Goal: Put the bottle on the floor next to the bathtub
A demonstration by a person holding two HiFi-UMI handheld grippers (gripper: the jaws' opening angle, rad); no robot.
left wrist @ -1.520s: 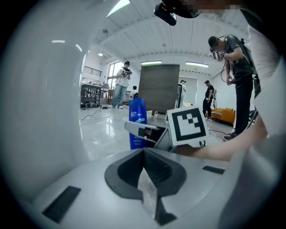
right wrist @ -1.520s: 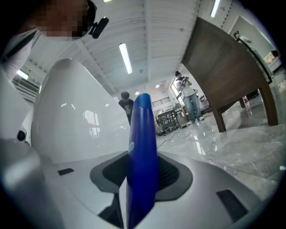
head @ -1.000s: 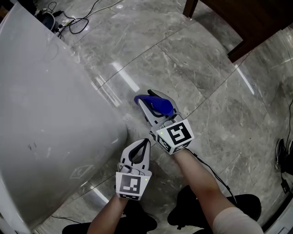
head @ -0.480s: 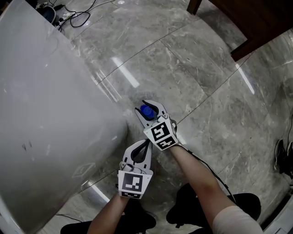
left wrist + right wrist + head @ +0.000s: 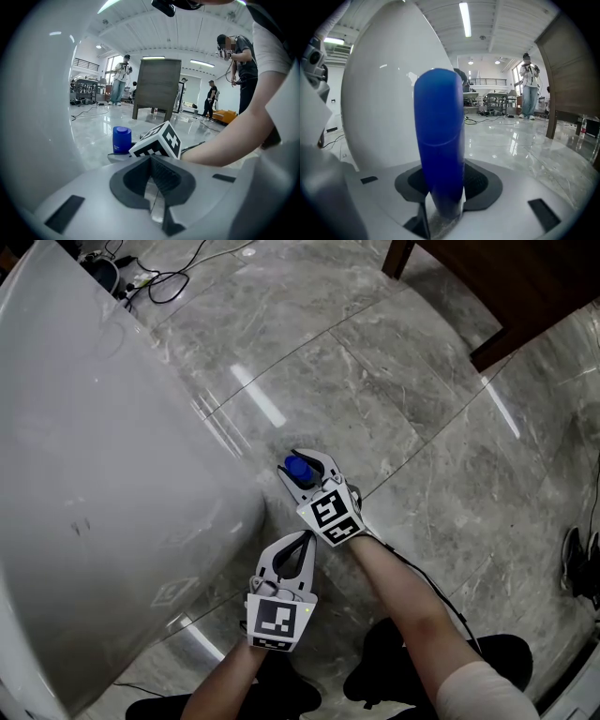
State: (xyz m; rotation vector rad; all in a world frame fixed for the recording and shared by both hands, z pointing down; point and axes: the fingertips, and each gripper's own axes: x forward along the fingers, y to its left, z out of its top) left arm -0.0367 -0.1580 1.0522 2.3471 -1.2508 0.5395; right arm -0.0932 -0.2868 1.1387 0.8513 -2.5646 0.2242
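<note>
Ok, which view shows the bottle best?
The right gripper view: the bottle fills the middle, upright between the jaws. The left gripper view shows its top small, the head view just its top end from above.

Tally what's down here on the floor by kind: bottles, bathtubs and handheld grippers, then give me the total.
blue bottle: 1
white bathtub: 1
handheld grippers: 2 (left gripper, right gripper)
Total: 4
</note>
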